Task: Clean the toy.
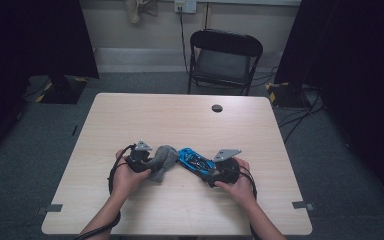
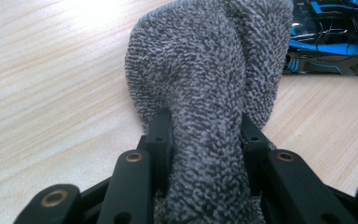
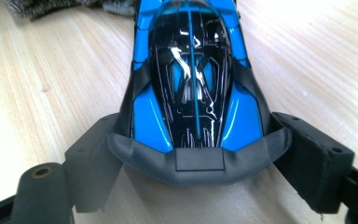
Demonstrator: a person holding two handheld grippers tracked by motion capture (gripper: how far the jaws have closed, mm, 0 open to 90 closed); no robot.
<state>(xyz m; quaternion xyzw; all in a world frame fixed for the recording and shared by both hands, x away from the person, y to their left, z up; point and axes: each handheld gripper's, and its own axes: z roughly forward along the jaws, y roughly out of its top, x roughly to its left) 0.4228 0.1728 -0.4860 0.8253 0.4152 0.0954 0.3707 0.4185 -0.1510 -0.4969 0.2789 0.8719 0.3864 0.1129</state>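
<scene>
Left gripper clamps a bunched grey cloth at centre frame, apparently ready to wipe the blue toy car lying just right of it on the counter. Right gripper brackets the car's rear; its jaws flank the bumper, seemingly to steady it, though whether they press I cannot tell.

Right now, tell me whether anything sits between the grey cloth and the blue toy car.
Nothing visible does. The grey cloth, pinched in the left claw, lies right against the nose of the blue toy car, whose rear sits between the right claw's jaws.
</scene>
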